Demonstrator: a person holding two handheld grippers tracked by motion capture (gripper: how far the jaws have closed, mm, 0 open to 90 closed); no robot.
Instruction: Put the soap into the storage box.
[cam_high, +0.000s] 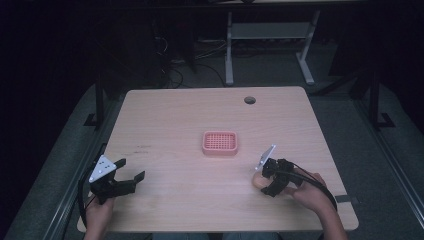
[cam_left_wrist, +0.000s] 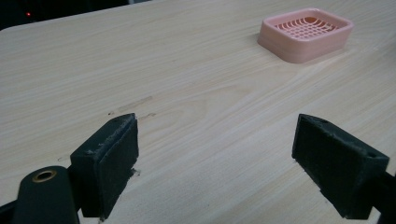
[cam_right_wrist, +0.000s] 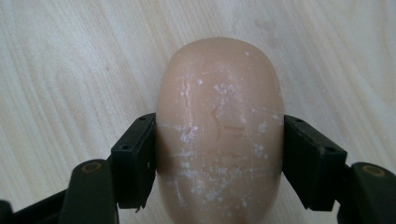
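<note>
While my right tongs (cam_right_wrist: 219, 154) point down at the worktop (cam_high: 175, 115), their two black jaws press against opposite flanks of a bar of soap (cam_right_wrist: 219, 135), one jaw on each side and both touching it. In the right gripper view, the soap is a rounded, peach-coloured bar, scuffed with white flecks and fine scratches, and it lies on the pale wood grain. In the high view, the same bar (cam_high: 258, 179) appears as a small pale lump at the near right of the worktop, partly covered by my right tongs (cam_high: 265, 181) and right hand (cam_high: 310, 192).

My left tongs (cam_high: 131, 172) are at the near left corner, held in my left hand (cam_high: 97, 212) with the jaws spread wide and nothing between them. The left gripper view confirms this state: the left tongs (cam_left_wrist: 215, 161) show bare wood between the two pads (each pad a block of dark foam-like material).

A pink soap dish (cam_high: 220, 143) with a slotted grid floor sits near the centre of the worktop, well apart from both tongs. The left gripper view shows the dish (cam_left_wrist: 306, 33) ahead of the jaws and off to one side. A round cable hole (cam_high: 249, 100) lies near the far edge of the worktop.
</note>
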